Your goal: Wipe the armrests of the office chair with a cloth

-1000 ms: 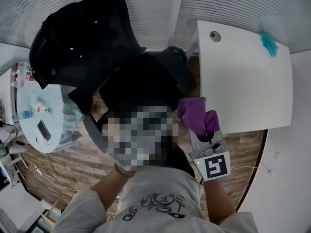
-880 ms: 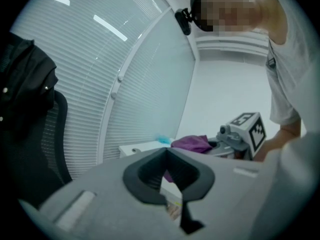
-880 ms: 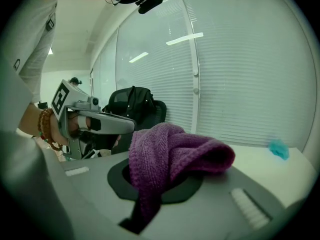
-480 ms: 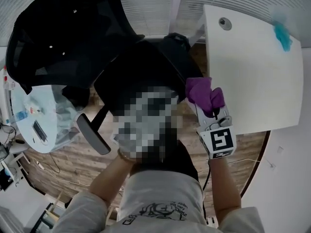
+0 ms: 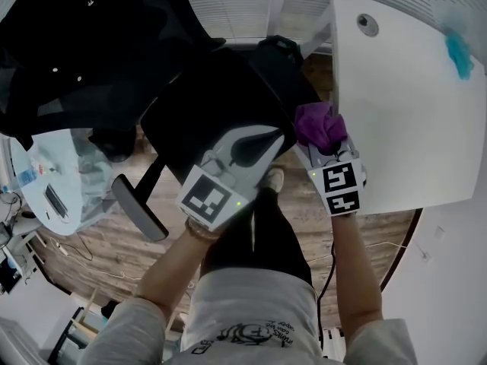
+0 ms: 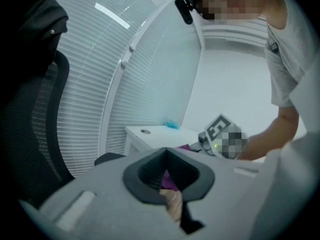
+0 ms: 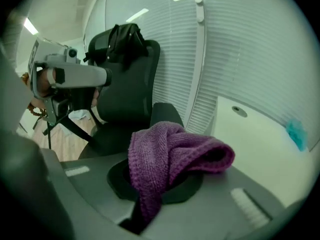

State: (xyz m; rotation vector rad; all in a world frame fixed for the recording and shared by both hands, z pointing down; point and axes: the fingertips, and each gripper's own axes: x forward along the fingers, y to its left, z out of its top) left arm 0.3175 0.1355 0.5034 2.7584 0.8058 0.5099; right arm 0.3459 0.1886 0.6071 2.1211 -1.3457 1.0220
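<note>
The black office chair [image 5: 199, 112] stands in front of me, its backrest [image 5: 76, 44] at the upper left. One armrest [image 5: 278, 61] lies beside the white desk, the other armrest [image 5: 139, 207] sticks out at the lower left. My right gripper [image 5: 326, 144] is shut on a purple cloth [image 5: 317, 125], held between the seat's right edge and the desk. In the right gripper view the cloth [image 7: 167, 156] drapes over the jaws, with the armrest [image 7: 167, 115] just beyond. My left gripper [image 5: 253, 146] hovers over the seat's front, jaws together with nothing held; it [image 6: 167, 159] points toward the cloth.
A white desk [image 5: 403, 112] with a teal object [image 5: 459, 55] fills the right side. A round glass table [image 5: 53, 175] with small items stands at the left. Window blinds [image 5: 236, 6] run behind the chair. My shoe [image 5: 272, 179] rests on the wooden floor.
The right gripper has carried the purple cloth up along the desk edge toward the near armrest. The left gripper has come into plain sight over the seat.
</note>
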